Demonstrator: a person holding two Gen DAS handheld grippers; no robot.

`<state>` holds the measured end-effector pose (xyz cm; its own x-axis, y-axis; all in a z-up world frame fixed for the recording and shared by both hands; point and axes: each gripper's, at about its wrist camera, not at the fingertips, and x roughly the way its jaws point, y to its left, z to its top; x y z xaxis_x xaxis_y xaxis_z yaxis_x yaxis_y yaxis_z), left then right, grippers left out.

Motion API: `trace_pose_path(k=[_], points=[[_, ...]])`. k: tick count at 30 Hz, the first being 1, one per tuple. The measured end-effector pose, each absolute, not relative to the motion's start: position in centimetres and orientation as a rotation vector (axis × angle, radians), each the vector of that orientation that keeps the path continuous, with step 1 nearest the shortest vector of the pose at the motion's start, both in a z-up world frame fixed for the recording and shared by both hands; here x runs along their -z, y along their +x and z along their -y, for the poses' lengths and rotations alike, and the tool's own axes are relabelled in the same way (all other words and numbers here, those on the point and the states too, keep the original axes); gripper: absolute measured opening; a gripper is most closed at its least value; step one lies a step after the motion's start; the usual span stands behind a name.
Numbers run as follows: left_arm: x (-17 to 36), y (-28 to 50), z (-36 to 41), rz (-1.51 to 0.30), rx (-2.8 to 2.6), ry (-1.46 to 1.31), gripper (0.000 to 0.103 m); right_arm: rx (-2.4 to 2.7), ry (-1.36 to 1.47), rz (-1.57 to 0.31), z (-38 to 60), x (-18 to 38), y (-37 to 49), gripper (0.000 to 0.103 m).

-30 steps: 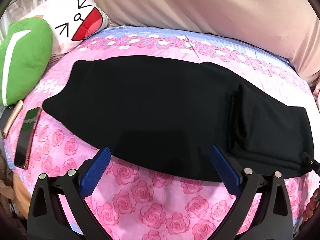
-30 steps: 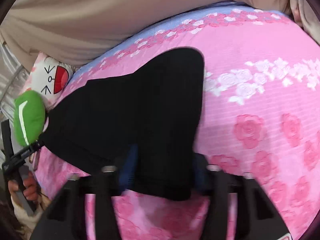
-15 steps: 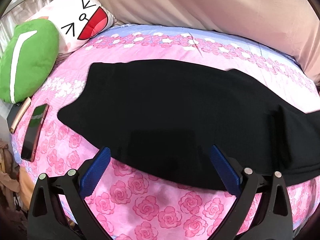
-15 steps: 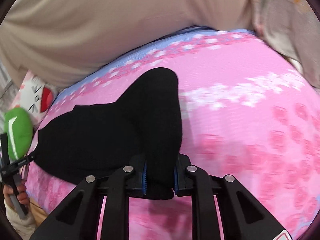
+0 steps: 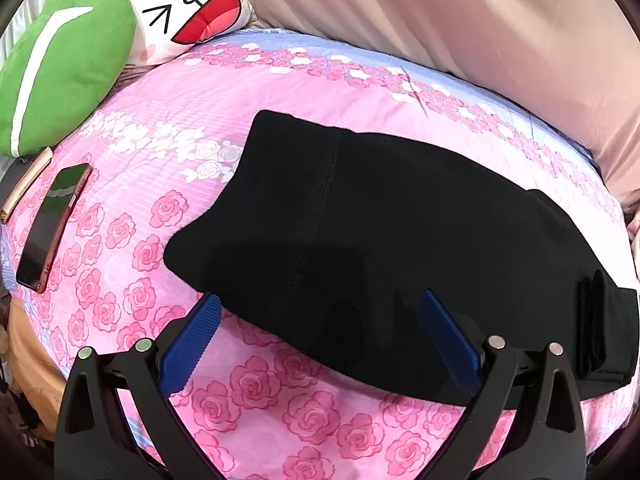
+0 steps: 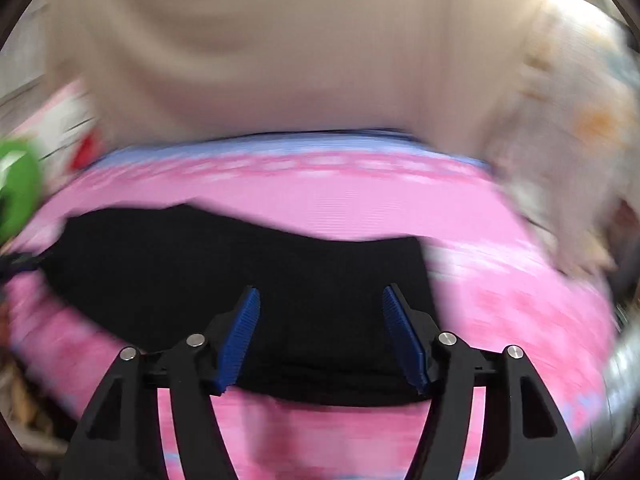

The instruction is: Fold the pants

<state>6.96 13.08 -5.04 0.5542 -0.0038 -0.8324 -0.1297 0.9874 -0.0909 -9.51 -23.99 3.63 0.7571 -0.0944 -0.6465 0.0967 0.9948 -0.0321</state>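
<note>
The bed (image 5: 280,420) with its pink rose sheet carries the black pants (image 5: 400,240), folded into a long flat band across its middle; soft, light knit that looks limp, best pinched at a layered edge. The left tool (image 5: 320,336) hovers spread over the pants' near edge, gripping nothing; the right tool (image 6: 320,336) is opening, empty, above them

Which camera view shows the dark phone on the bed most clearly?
The left wrist view shows it best. There the phone lies sharp and whole on the pink bedsheet, at the left edge, below the green cushion. The right wrist view is blurred by motion and does not show the phone at all.
</note>
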Motion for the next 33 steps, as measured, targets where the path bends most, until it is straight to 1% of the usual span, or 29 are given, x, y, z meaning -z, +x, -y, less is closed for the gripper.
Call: trace_pose_path(k=[3, 5, 7, 8, 9, 10, 11, 15, 17, 18, 20, 22, 23, 25, 26, 27, 29, 31, 33], points=[[5.3, 6.7, -13.1, -0.995, -0.063, -0.150, 0.097, -0.071, -0.075, -0.773, 18.2, -0.9, -6.9, 0.062], [5.3, 6.2, -13.7, -0.994, -0.062, -0.157, 0.097, -0.098, -0.134, -0.813, 16.2, 0.9, -5.6, 0.061], [5.2, 5.7, -14.8, -0.989, -0.068, -0.167, 0.097, -0.085, -0.175, -0.850, 15.3, 2.5, -4.4, 0.057], [5.2, 5.4, -15.3, -0.987, -0.077, -0.175, 0.097, -0.066, -0.180, -0.873, 15.6, 3.1, -3.5, 0.048], [5.2, 5.3, -16.0, -0.985, -0.082, -0.186, 0.097, -0.047, -0.175, -0.893, 16.0, 4.0, -2.9, 0.027], [5.3, 5.1, -16.6, -0.982, -0.085, -0.198, 0.097, -0.057, -0.132, -0.888, 16.6, 4.1, -2.6, 0.017], [5.4, 5.0, -17.5, -0.984, -0.096, -0.217, 0.097, -0.069, -0.093, -0.887, 16.6, 4.0, -2.5, 0.014], [5.7, 5.2, -19.4, -0.983, -0.088, -0.288, 0.097, -0.096, -0.005, -0.820, 16.0, 0.8, -2.0, 0.013], [6.1, 5.8, -19.7, -0.990, -0.061, -0.336, 0.097, -0.136, 0.021, -0.839, 15.1, 1.2, -1.1, 0.015], [6.4, 6.2, -19.7, -0.994, -0.043, -0.359, 0.097, -0.143, 0.024, -0.882, 14.8, 2.5, -0.4, 0.015], [7.6, 7.5, -19.6, -1.029, -0.030, -0.409, 0.098, -0.134, 0.057, -0.907, 14.8, 3.9, -0.1, 0.021], [7.6, 8.3, -19.5, -1.000, -0.066, -0.417, 0.098, -0.142, 0.092, -0.879, 15.0, 2.7, -0.8, 0.025], [7.6, 8.6, -19.4, -0.997, -0.068, -0.423, 0.096, -0.145, 0.105, -0.858, 15.3, 1.9, -1.3, 0.029], [7.6, 9.3, -19.1, -0.973, -0.093, -0.420, 0.081, -0.116, 0.124, -0.805, 16.6, 0.1, -2.5, 0.060], [7.3, 9.7, -18.5, -0.963, -0.144, -0.371, 0.054, -0.097, 0.127, -0.786, 17.2, -0.3, -2.8, 0.064], [6.8, 10.1, -17.8, -0.956, -0.149, -0.329, 0.022, -0.064, 0.129, -0.761, 18.2, -0.9, -3.6, 0.067], [5.2, 10.5, -16.2, -0.952, -0.100, -0.326, 0.018, -0.011, 0.146, -0.742, 19.8, -1.4, -4.4, 0.067], [2.6, 10.2, -13.5, -0.894, -0.045, -0.274, 0.016, 0.047, 0.187, -0.734, 22.3, -1.6, -5.4, 0.069], [-0.9, 9.1, -9.3, -0.824, 0.067, -0.220, 0.016, 0.086, 0.236, -0.733, 24.6, -1.2, -6.1, 0.069]])
